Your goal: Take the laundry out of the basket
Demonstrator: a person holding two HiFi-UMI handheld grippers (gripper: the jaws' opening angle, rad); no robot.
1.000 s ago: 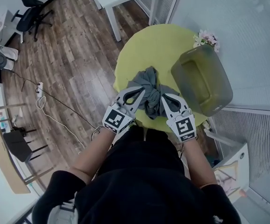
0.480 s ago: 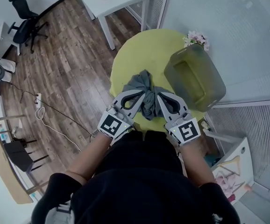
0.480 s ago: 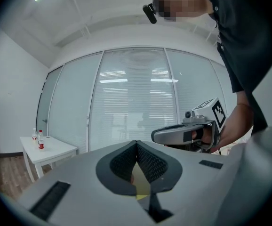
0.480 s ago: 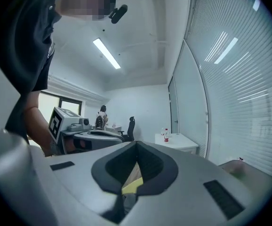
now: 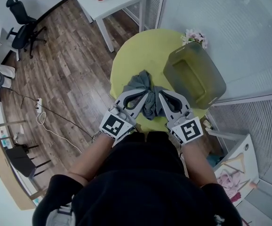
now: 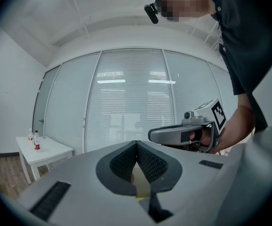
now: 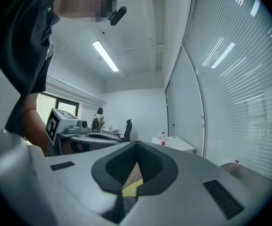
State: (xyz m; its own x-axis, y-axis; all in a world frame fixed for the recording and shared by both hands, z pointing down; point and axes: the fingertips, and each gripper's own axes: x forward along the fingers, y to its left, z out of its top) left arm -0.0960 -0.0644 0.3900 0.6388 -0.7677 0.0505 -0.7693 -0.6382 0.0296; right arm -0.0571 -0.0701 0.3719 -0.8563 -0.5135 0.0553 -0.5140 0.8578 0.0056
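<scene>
While each pair of ribbed jaws is pressed together, the left gripper (image 5: 144, 92) and right gripper (image 5: 161, 93) flank a crumpled grey cloth (image 5: 148, 100) over the round yellow-green counter (image 5: 136, 51), near a translucent olive basket (image 5: 210, 81).

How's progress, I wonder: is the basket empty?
Empty: the basket shows a bare floor; the cloth lies beside it on the table.

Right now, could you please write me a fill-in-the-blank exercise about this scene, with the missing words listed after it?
1. The grey garment lies on the round, yellow-green ____.
2. The green basket standing beside the garment is ____.
3. The jaws of the left gripper and the right gripper are both ____, with nothing between them.

Missing words: table; empty; shut.
</scene>
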